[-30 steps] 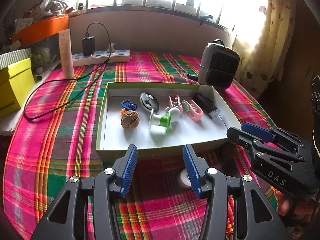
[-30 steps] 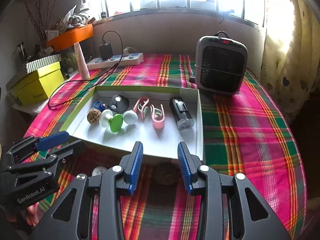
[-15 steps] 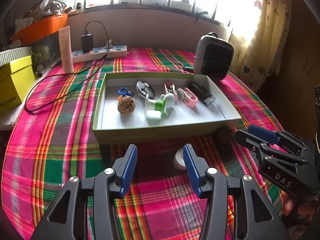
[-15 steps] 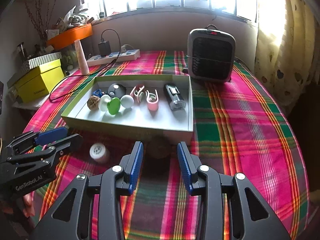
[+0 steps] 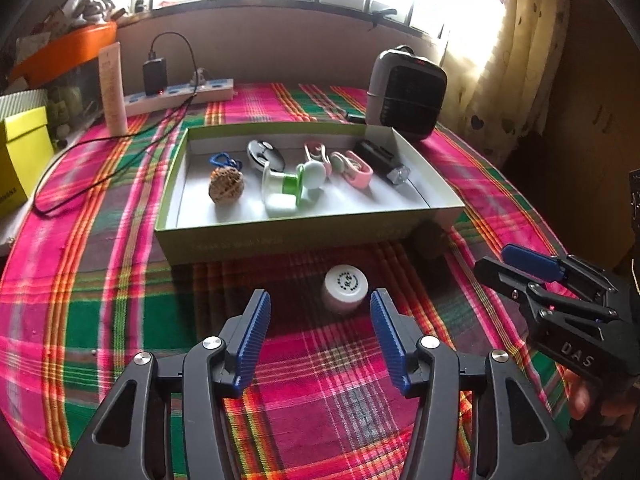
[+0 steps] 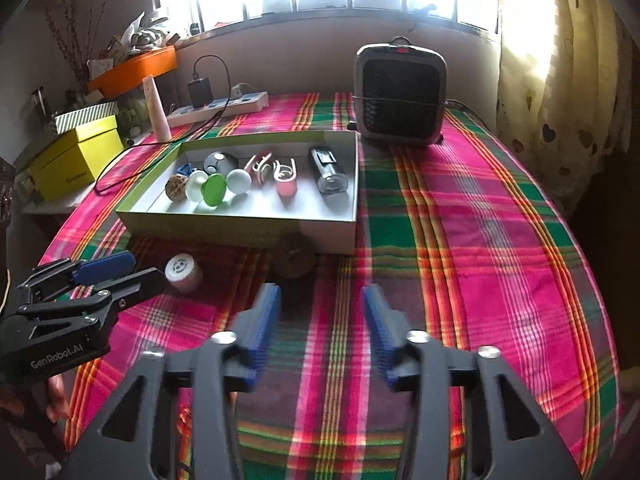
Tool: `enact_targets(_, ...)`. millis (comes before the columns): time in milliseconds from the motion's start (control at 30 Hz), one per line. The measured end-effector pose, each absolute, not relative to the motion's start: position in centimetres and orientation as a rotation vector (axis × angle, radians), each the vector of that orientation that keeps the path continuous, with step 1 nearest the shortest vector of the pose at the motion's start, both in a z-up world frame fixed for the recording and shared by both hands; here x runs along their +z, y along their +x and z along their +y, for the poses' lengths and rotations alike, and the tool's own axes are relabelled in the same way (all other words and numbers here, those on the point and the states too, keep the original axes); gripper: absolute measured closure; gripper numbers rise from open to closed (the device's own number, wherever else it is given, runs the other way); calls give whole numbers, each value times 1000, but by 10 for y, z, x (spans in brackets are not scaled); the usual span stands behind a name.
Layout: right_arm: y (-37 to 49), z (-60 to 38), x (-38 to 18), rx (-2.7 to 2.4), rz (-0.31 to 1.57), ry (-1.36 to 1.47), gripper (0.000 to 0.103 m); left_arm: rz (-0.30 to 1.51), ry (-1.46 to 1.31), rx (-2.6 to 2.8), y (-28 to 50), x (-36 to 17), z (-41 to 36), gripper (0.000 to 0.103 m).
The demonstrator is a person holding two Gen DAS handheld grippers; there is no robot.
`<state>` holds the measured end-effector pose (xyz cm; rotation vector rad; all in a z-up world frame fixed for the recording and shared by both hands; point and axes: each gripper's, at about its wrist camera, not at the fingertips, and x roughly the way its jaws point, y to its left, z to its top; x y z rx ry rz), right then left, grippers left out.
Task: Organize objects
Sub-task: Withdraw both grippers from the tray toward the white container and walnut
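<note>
**Both grippers back off the tray and line up on the two strays**

Since a second ago both grippers sit farther back from the tray: its near wall then filled the view just past the fingertips, and now a stretch of plaid worktop (image 5: 100,320) lies between, with two loose objects uncovered.

Nearest, the left gripper (image 5: 320,334) has its jaws opening, roughly half spread, with nothing between them. The small white jar (image 5: 346,286) stands upright on the cloth just ahead of the blue pads, a little toward the right one. The right gripper (image 6: 322,330) has its jaws opening too, blurred by the motion, and empty. Just beyond its tips the brown walnut-like ball (image 6: 294,256) rests against the tray's near wall.

Farther on, the shallow tray (image 6: 248,226) already holds a row of small things: another walnut on a blue cord, a dark oval fob, a green-and-white spool, pink clips and a black flashlight. Behind it stand the grey heater (image 6: 400,94) and the power strip (image 6: 218,106).

The step in hand looks like the approach for a two-handed pick. Next, the left gripper needs to ease forward until the jar sits squarely between the pads, then close. The right has the harder job: the ball is round and pressed to the wall, so the jaws must straddle it from the sides without pushing the tray.
</note>
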<state>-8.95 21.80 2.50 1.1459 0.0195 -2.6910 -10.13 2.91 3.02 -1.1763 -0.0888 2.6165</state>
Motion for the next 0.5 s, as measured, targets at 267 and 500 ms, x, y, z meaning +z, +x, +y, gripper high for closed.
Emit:
enact_targets(267,-93,225,17,-2694,18,1183,50,-79,-1211,2580,-107,22,39,50)
enact_targets(500,-95,223,15,-2680,25,1192,50,-45,-1240,2578,-117,16,47,50)
